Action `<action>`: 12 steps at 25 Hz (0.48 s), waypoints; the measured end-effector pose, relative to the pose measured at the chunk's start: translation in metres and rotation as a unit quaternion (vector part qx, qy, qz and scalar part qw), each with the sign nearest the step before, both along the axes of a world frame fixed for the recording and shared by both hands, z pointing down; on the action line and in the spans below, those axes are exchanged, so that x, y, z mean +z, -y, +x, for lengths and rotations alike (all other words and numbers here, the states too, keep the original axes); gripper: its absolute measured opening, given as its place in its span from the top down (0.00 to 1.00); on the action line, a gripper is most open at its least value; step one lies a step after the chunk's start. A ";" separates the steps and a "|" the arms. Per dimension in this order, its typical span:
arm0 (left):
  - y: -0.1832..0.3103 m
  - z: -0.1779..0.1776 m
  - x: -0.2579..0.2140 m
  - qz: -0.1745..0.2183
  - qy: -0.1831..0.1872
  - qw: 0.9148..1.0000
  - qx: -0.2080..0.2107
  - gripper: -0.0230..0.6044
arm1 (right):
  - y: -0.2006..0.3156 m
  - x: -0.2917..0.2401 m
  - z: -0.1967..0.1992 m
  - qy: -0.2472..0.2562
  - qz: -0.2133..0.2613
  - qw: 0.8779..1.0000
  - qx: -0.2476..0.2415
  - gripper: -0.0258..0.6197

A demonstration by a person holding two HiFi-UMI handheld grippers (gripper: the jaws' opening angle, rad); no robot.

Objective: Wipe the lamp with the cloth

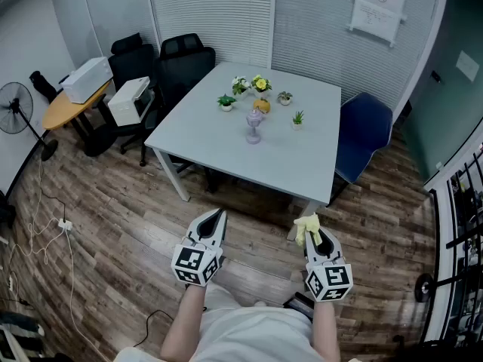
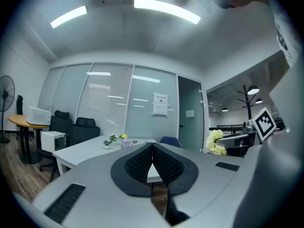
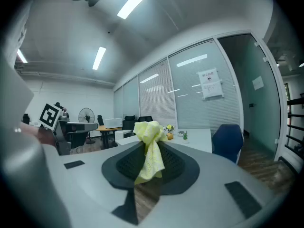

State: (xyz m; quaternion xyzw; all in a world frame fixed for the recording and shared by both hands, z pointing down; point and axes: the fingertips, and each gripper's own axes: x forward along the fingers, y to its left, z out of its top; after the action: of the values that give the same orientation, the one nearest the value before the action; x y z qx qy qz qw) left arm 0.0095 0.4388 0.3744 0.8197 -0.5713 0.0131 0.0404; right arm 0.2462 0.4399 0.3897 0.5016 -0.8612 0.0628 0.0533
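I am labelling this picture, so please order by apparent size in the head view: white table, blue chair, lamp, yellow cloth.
1. white table
2. blue chair
3. lamp and yellow cloth look about alike; the cloth is nearer the camera, so I leave them unranked.

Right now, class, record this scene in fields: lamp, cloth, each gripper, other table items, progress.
lamp: small, lilac, upright near the middle of the white table
cloth: yellow, bunched at the tips of the right gripper
left gripper: shut, empty
right gripper: shut on the cloth
other table items: small potted plants beyond and beside the lamp
progress: both grippers short of the table; lamp not yet wiped
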 end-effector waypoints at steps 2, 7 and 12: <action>-0.003 -0.001 -0.003 0.008 -0.021 1.000 0.001 0.96 | -0.002 0.001 -0.001 -0.001 -0.001 1.000 -0.002 0.82; -0.004 0.002 -0.001 0.010 -0.049 0.999 0.001 0.96 | -0.002 0.006 0.004 0.000 -0.003 1.000 -0.004 0.82; 0.000 0.007 0.004 0.003 -0.041 0.999 -0.012 0.96 | 0.000 0.006 0.011 0.012 -0.002 1.000 -0.009 0.82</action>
State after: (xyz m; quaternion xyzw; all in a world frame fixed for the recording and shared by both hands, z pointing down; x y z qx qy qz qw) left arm 0.0165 0.4392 0.3782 0.8125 -0.5792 -0.0229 0.0617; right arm 0.2571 0.4400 0.3955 0.4928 -0.8662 0.0699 0.0446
